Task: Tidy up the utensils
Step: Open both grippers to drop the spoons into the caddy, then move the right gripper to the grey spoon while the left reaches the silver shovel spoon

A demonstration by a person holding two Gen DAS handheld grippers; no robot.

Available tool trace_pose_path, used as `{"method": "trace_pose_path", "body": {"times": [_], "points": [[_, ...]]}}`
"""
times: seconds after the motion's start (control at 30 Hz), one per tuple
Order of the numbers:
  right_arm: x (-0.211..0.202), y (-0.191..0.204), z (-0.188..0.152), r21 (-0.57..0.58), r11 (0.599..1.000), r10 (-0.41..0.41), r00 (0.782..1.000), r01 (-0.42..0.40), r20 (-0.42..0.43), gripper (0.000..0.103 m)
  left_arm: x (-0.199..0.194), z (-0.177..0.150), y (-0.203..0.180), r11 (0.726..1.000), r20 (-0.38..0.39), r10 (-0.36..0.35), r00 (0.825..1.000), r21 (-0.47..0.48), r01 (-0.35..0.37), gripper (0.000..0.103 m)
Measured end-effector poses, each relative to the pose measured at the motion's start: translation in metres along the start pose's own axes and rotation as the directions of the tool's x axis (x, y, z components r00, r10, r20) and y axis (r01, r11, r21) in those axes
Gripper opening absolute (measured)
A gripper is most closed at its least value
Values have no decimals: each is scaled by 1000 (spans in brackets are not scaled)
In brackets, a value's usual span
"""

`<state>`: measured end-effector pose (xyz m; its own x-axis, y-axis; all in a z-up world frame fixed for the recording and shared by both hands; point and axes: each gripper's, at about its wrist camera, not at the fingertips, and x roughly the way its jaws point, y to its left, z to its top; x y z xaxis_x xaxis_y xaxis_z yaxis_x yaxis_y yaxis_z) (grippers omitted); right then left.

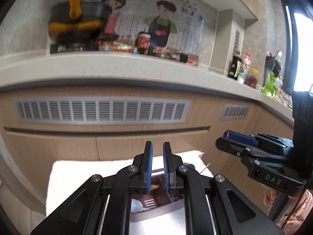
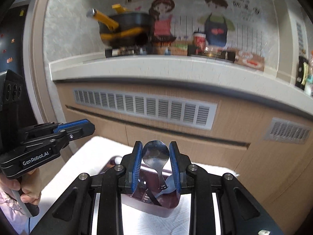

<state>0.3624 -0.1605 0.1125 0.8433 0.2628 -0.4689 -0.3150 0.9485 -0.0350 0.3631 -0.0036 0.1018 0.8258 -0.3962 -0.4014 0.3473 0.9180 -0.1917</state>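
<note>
On the far left of the right wrist view, a hand (image 2: 29, 190) in a pink sleeve (image 2: 7, 201) holds the black left gripper with blue pads (image 2: 86, 126). Its jaws look almost shut, and in its own camera the two blue pads stand close together with nothing between them. Under that left gripper, in the left wrist view, sits the dark reddish-brown plastic utensil holder (image 1: 156, 201) on a white cloth-covered table (image 1: 78, 176), and a white plastic spoon (image 1: 138, 205) lies inside it. Next, in the middle of the right wrist view, the black right gripper with blue pads (image 2: 155, 156) is squeezed onto a shiny round metal spoon (image 2: 155, 153). The pads press on both sides of the spoon's bowl, which points up, and its thin handle hangs down toward the holder. The spoon is up in the air, just above the holder. Inside the holder there is another metal spoon and a dark utensil, leaning. Behind the table is a light wooden cabinet front (image 2: 234, 137) with a long grey vent grille (image 2: 144, 107). Higher up is a pale stone counter (image 2: 156, 66), and on it stands a black pot with yellow handles (image 2: 125, 29), blurry. On the right, the wall has a cartoon sticker of two people cooking (image 2: 215, 19).
</note>
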Motion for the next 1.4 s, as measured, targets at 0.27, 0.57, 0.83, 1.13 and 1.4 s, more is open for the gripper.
{"method": "trace_pose_path", "body": {"times": [0.27, 0.57, 0.83, 1.13, 1.4], "points": [[45, -14, -24, 69, 997, 29, 995, -23, -94, 58, 41, -31, 24, 998, -132, -8, 991, -66, -1, 14], [15, -15, -52, 64, 996, -55, 997, 59, -62, 84, 6, -82, 26, 998, -191, 26, 981, -52, -37, 33], [-31, 30, -107, -134, 987, -101, 991, 89, -87, 103, -45, -143, 19, 997, -272, 50, 961, -42, -64, 50], [-46, 98, -193, -363, 931, -68, 967, -28, -248, 103, -101, -208, 18, 996, -358, 70, 931, -30, -86, 56], [-50, 124, -225, -386, 887, 111, 929, -252, -352, 103, -130, -256, 13, 996, -426, 92, 900, 22, -92, 58]]}}
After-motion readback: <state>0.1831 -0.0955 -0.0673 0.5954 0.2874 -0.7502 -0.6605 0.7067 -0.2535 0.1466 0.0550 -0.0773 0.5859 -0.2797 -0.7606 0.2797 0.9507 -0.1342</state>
